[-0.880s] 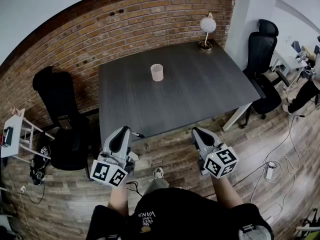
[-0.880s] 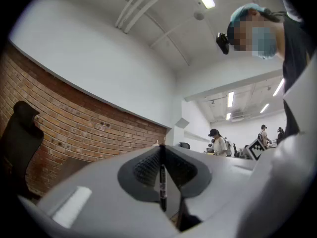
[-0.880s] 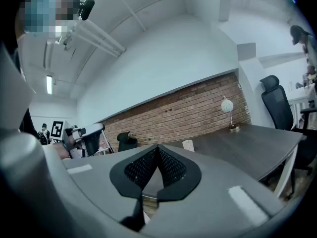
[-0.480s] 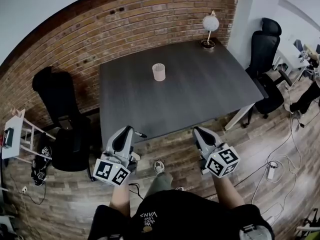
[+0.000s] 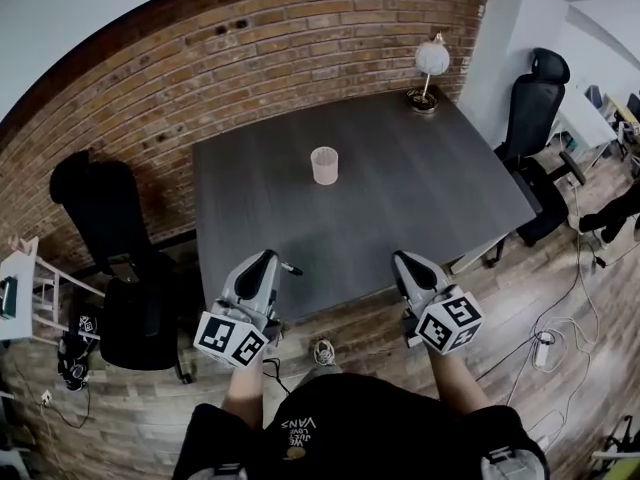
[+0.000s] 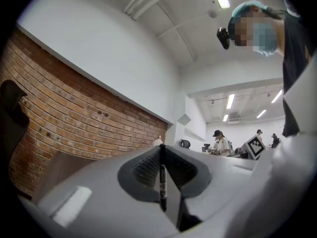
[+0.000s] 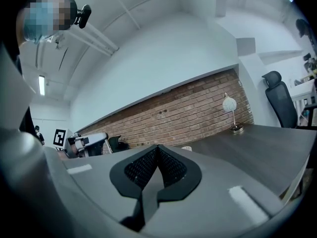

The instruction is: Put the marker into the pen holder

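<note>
A pale pink pen holder (image 5: pixel 324 165) stands upright on the dark grey table (image 5: pixel 400 198), toward its far middle. My left gripper (image 5: pixel 268 262) hovers over the table's near edge, shut on a black marker (image 6: pixel 162 178) whose tip (image 5: pixel 291 268) sticks out to the right of the jaws. In the left gripper view the marker stands upright between the pads. My right gripper (image 5: pixel 403 261) hangs just off the near edge, jaws shut with nothing between them (image 7: pixel 157 150). The pen holder's top shows small past the right jaws (image 7: pixel 186 148).
A desk lamp (image 5: pixel 430 68) stands at the table's far right corner. Black office chairs sit to the left (image 5: pixel 100 208) and right (image 5: pixel 535 118) of the table. A brick wall (image 5: pixel 250 58) runs behind it. Cables lie on the wooden floor at right.
Both grippers and the view have shifted slightly forward toward the table; the left gripper with the marker now reaches over the near edge.
</note>
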